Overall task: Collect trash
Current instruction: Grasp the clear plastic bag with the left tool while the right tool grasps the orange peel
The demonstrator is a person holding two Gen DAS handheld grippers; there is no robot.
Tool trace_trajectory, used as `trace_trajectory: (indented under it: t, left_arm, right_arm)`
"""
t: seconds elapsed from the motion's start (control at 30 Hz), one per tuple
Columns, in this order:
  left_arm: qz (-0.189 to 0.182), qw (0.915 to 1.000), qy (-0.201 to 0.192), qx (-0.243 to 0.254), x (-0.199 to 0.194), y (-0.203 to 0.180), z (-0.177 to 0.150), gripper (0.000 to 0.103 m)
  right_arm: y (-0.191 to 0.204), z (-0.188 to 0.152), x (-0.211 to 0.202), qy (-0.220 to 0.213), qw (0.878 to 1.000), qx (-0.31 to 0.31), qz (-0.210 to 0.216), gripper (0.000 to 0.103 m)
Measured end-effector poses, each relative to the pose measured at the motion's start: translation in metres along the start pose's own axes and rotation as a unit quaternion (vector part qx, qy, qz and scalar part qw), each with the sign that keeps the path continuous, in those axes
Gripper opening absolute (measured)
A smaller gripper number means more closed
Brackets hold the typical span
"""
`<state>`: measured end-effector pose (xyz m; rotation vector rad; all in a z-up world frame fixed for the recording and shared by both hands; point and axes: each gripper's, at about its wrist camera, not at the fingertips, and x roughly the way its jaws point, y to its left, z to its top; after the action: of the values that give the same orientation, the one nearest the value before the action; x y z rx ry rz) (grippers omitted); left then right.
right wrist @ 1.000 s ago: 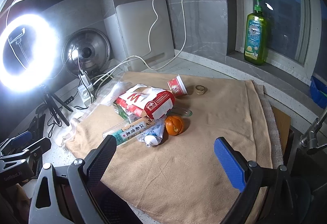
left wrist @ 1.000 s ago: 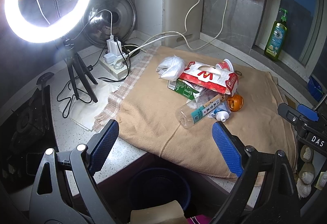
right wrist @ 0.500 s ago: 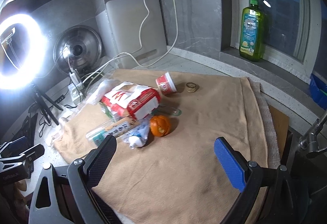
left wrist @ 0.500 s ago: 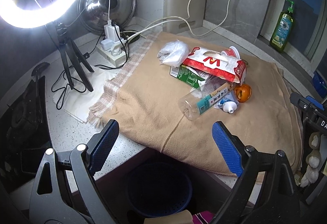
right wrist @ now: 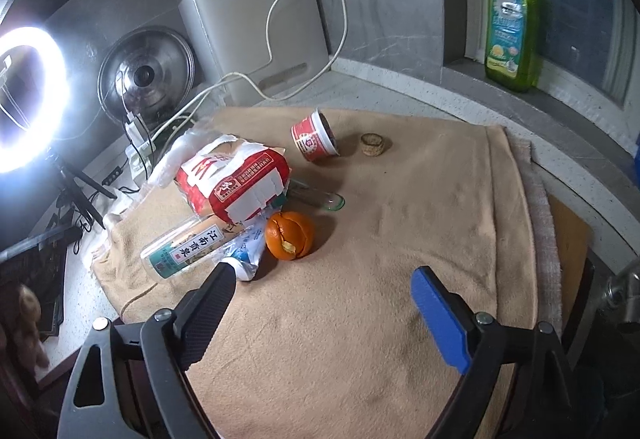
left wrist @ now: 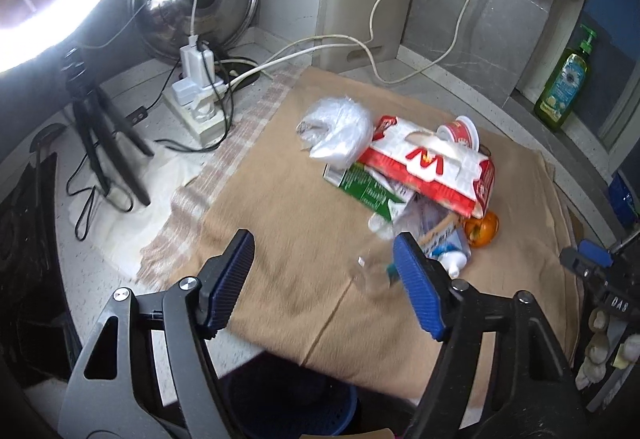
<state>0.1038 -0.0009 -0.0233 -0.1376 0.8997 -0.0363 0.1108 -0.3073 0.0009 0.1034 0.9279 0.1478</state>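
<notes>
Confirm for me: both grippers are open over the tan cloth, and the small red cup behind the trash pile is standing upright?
Not quite. The small red cup lies on its side, as the right wrist view shows. The left gripper and right gripper are open over the tan cloth.

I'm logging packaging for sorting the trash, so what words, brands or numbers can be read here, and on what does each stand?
"江南贡泉", as best it reads: label of the clear plastic bottle.
"DAS": the right gripper's body, seen from the left wrist camera.
Large red strokes like "W" or "M": the red and white bag; its small print is unreadable.
Red paper cup, green carton, soap bottle, squeezed tube: print too small or blurred.
</notes>
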Motion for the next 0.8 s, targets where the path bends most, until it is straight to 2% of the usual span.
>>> trace_trajectory:
  t: [0.1, 0.2, 0.27, 0.4, 0.6, 0.8]
  left_arm:
    - [-0.006, 1.0, 0.002, 0.004, 0.016, -0.005, 0.018, 0.074]
    - [-0.011, 0.9998, 0.005, 0.013, 0.032, -0.011, 0.034, 0.074]
    - [-0.022, 0.9996, 0.017, 0.009, 0.047, -0.014, 0.046, 0.073]
    - [-0.03, 0.9989, 0.035, -0.002, 0.072, -0.017, 0.07, 0.065]
    - [-0.051, 0.9956, 0.073, -0.028, 0.11, -0.016, 0.101, 0.065]
    - [-0.055, 0.991, 0.115, -0.042, 0.141, -0.016, 0.121, 0.065]
  right_arm:
    - [-0.003, 0.004, 0.01, 0.01, 1.0, -0.003, 0.01, 0.09]
    - [-0.005, 0.01, 0.023, 0.022, 1.0, -0.005, 0.016, 0.083]
    - [-0.006, 0.013, 0.032, 0.029, 0.999, -0.007, 0.021, 0.082]
    - [-0.006, 0.02, 0.051, 0.043, 0.998, -0.004, 0.042, 0.082]
    - [-0.002, 0.023, 0.074, 0.064, 0.997, -0.012, 0.052, 0.081]
    - [0.0, 0.025, 0.093, 0.08, 0.994, -0.012, 0.069, 0.081]
